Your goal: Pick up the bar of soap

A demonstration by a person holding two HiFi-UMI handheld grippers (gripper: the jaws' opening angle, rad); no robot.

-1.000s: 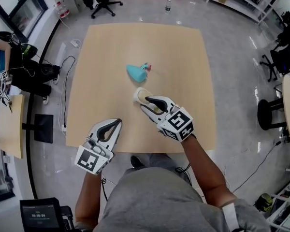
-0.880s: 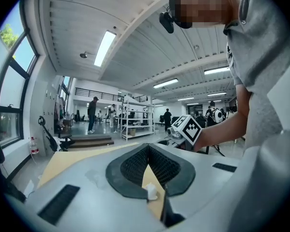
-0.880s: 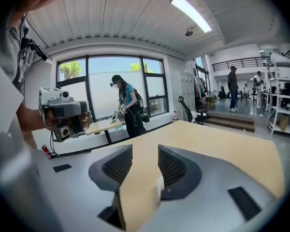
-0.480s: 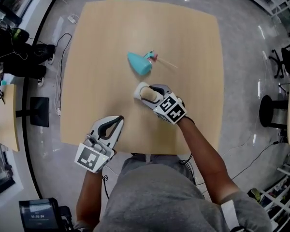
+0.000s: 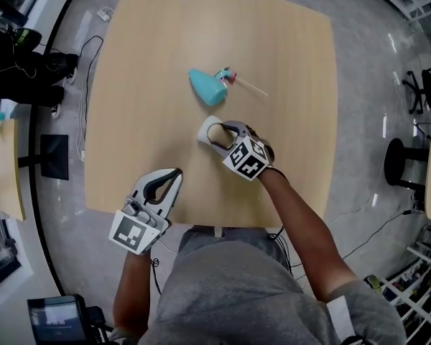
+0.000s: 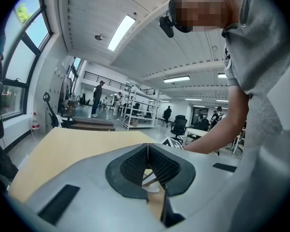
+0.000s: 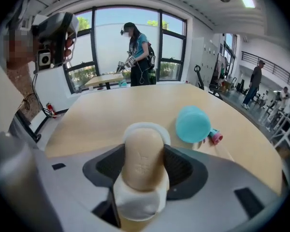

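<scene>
soap bar (image 7: 143, 163), tan, smooth and round-ended, lies in a shallow white dish (image 7: 157, 127) near the middle of the pale wood table (image 5: 151, 63). right gripper (image 5: 215, 134) straddles it: its jaws have just been opening and stand wide, one ribbed dark pad on each side of the bar. just beyond, apart from the dish, a teal spray bottle (image 5: 205, 87) with a pink nozzle lies on its side. left gripper (image 5: 171, 175), jaws together and empty, hangs at the near left edge.

Wooden table (image 5: 144, 63) bears a teal bottle (image 5: 205, 87) and, seemingly, a soap dish (image 5: 203, 130).
</scene>
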